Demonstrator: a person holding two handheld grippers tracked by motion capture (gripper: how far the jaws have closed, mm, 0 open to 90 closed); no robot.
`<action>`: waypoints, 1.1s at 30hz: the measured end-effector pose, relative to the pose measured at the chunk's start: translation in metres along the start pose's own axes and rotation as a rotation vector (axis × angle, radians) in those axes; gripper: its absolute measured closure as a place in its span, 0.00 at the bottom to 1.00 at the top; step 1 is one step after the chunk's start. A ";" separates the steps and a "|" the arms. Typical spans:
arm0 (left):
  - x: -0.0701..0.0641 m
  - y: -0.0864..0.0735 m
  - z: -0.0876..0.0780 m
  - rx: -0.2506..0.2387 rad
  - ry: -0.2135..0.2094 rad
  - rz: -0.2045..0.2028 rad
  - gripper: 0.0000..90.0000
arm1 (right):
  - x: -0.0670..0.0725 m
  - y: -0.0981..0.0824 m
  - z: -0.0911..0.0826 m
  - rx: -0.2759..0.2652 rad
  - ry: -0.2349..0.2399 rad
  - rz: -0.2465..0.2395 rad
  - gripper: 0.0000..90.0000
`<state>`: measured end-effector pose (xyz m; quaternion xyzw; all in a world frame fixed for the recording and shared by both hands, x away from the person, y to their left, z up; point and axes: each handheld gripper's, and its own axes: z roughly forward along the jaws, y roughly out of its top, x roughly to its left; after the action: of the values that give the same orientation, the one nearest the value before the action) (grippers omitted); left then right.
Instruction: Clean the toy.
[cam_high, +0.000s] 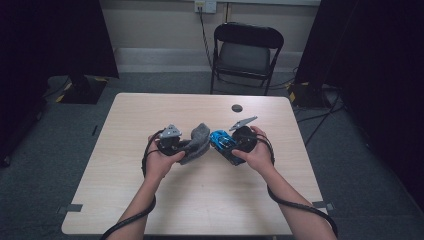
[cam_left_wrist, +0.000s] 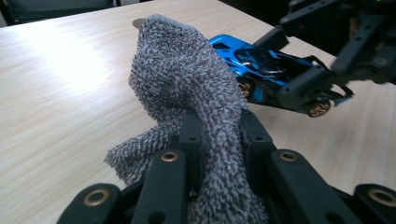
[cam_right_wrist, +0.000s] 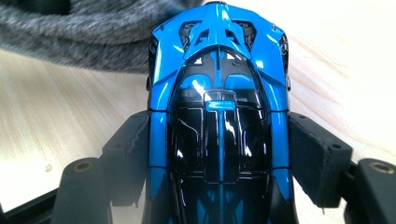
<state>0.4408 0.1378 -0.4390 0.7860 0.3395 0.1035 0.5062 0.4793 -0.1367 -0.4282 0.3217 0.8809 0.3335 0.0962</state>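
Left gripper (cam_left_wrist: 219, 135), jaws pinched tight on a bunched grey cloth (cam_left_wrist: 187, 84): soft, light, floppy terry, unlikely to slip or break, best gripped at a gathered fold as here, free end rising loose above the pale wooden table (cam_left_wrist: 60, 79). Just beyond, right gripper (cam_right_wrist: 219, 154), jaws spread wide and pressing both flanks of a glossy blue and black toy car (cam_right_wrist: 217, 93): rigid, light, probably slippery on its lacquered shell with fragile small parts, best clamped across the flat sides amid the wheels. Cloth and car held above table centre, nearly touching; farther back, a folding chair (cam_high: 247, 50).
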 end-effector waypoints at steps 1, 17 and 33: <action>0.000 0.000 0.000 0.000 -0.009 -0.001 0.83 | -0.002 0.000 -0.001 -0.004 -0.001 0.011 0.32; 0.011 0.005 -0.021 -0.041 0.028 -0.032 0.83 | -0.011 -0.004 -0.012 -0.031 -0.005 0.038 0.32; 0.028 0.029 -0.023 -0.084 0.131 -0.055 0.83 | 0.003 -0.008 -0.010 -0.037 0.051 0.006 0.32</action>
<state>0.4627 0.1652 -0.4085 0.7460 0.3889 0.1549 0.5180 0.4687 -0.1444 -0.4257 0.3142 0.8758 0.3579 0.0786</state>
